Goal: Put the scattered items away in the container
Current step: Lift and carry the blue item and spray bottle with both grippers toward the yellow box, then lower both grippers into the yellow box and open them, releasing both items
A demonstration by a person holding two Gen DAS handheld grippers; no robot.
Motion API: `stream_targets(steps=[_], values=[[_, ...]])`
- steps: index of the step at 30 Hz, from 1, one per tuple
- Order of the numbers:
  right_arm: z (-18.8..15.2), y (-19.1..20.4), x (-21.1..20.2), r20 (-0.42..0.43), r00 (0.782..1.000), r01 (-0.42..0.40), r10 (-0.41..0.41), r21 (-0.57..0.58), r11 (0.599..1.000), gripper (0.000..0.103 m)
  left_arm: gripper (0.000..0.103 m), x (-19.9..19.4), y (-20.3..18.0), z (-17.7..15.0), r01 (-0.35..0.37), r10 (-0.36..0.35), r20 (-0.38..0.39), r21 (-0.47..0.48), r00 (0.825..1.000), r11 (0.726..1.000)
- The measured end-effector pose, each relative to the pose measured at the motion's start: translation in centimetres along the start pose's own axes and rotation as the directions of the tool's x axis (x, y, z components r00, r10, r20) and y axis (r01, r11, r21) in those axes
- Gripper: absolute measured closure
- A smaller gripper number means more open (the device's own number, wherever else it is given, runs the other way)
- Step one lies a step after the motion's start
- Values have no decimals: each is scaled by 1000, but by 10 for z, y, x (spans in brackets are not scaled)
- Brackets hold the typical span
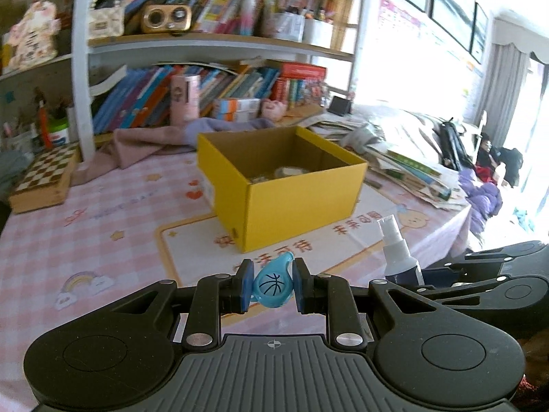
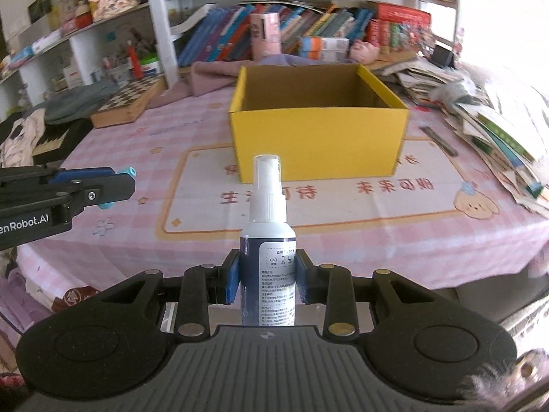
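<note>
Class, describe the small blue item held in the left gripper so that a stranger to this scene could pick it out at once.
Start at the yellow box on the pink checked tablecloth. In front of it, the left gripper is shut on a small blue teardrop-shaped item. Unlike the tall white-capped spray bottle in the right gripper, it is flat, translucent and printed with a basketball outline.

Open tablecloth (image 2: 343,213) up to the yellow box (image 2: 319,144); books (image 2: 507,137) crowding its right.

- Left tongs (image 1: 273,286) clamp a blue basketball-printed clip (image 1: 273,283).
- Yellow box (image 1: 281,180) beyond the tongs, open.
- Spray bottle (image 1: 398,252) right of the tongs.
</note>
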State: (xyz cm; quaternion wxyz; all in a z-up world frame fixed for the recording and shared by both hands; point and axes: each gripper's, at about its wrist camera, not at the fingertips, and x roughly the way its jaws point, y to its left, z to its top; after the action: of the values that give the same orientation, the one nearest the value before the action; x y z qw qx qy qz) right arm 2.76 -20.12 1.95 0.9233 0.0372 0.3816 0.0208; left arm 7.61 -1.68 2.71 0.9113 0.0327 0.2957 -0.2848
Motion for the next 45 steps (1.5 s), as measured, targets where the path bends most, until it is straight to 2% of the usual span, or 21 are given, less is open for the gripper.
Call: stream_targets(steps=[8, 26, 37, 45], values=[[-1, -24, -4, 4, 1000, 25, -26, 47, 999, 73, 81, 15, -20, 10, 44, -43, -9, 41, 999, 998], [18, -54, 7, 19, 999, 43, -44, 68, 997, 73, 81, 41, -37, 30, 74, -74, 5, 74, 997, 995], [68, -75, 27, 103, 994, 16, -20, 34, 999, 73, 81, 69, -34, 66, 35, -41, 73, 88, 996, 996], [133, -99, 49, 193, 981, -23, 25, -12, 1000, 73, 81, 102, -25, 99, -18, 11, 110, 57, 994, 998]])
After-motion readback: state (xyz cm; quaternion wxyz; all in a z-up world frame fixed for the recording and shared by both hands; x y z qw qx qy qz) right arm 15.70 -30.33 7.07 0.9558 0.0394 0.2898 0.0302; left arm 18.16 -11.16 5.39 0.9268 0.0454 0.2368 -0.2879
